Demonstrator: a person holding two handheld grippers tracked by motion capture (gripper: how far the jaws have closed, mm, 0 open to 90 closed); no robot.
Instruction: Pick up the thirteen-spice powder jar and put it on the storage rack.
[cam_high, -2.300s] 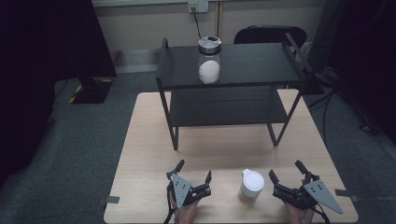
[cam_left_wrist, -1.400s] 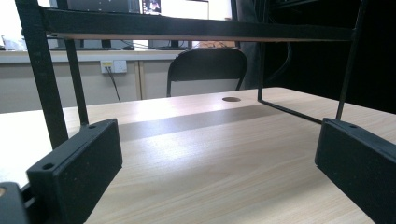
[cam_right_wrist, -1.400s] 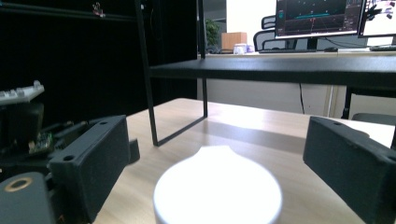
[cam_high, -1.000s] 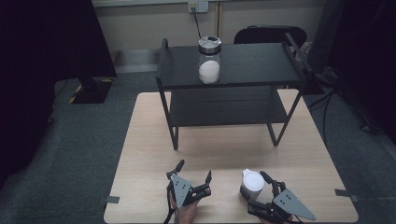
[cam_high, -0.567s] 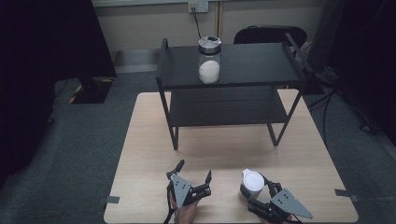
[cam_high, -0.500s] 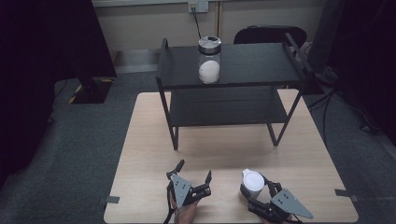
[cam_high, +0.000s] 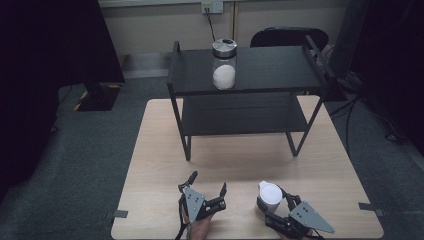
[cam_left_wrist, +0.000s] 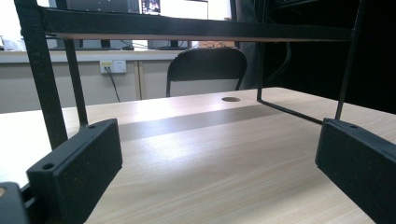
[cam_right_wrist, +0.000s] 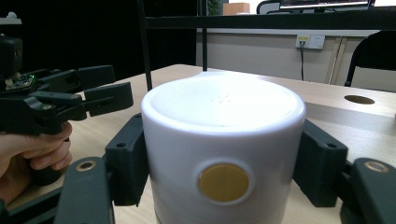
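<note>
High view, one white cup (cam_high: 270, 194), one jar (cam_high: 224, 64), apparently powder-filled

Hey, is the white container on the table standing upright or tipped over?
Upright. The white container stands on its base on the table, flat top level in the right gripper view, with the right claw closed on its sides.

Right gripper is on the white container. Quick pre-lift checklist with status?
1. Right gripper jaws pressed on both sides of the white container: ok.
2. Container upright on the table: ok.
3. Left gripper open and apart from the container: ok.
4. Space between container and black shelf free: ok.
5. Shelf top has room beside the glass jar: ok.
6. Container's weight or contents: cannot tell.
</note>
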